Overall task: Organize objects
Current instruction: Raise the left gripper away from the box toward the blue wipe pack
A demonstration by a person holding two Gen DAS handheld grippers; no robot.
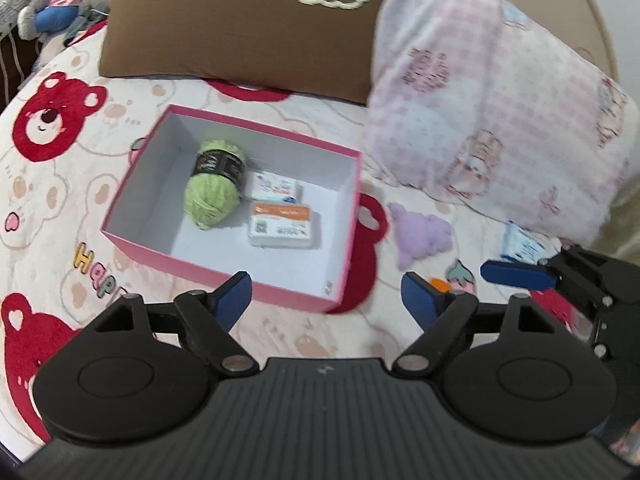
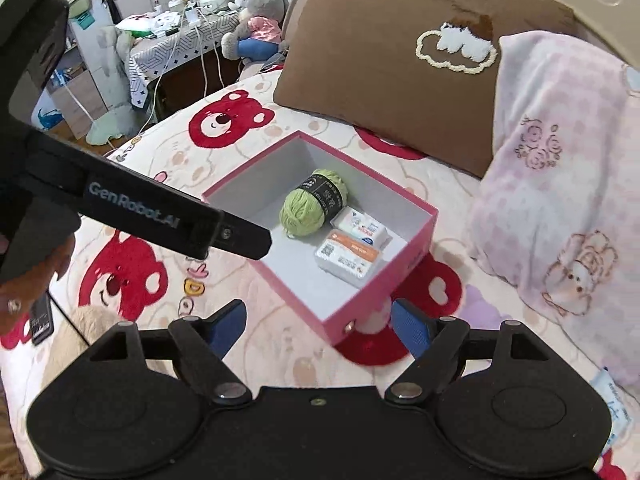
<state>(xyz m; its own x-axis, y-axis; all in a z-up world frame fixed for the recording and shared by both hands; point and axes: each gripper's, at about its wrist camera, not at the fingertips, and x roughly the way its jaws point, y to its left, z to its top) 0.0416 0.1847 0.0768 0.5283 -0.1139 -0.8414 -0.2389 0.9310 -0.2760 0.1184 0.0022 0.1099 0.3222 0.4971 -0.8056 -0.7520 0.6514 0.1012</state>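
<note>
A pink box (image 1: 168, 258) (image 2: 372, 312) sits open on the bear-print bed cover. Inside lie a green yarn ball (image 1: 212, 192) (image 2: 308, 210), a white tissue pack with blue print (image 1: 276, 190) (image 2: 362, 227) and a white pack with an orange band (image 1: 282, 224) (image 2: 348, 258). My left gripper (image 1: 326, 300) is open and empty, just in front of the box's near wall. My right gripper (image 2: 318, 326) is open and empty, near the box's front corner; it also shows at the right edge of the left wrist view (image 1: 516, 274). A blue-and-white packet (image 1: 524, 246) (image 2: 614, 396) lies on the cover by the pink pillow.
A brown cushion (image 1: 240, 28) (image 2: 400, 64) and a pink patterned pillow (image 1: 500, 112) (image 2: 568, 184) lean behind and right of the box. A purple plush (image 1: 422, 234) lies right of the box. The left gripper's body (image 2: 152, 216) crosses the right wrist view. A cluttered bedside table (image 2: 180, 48) stands beyond the bed.
</note>
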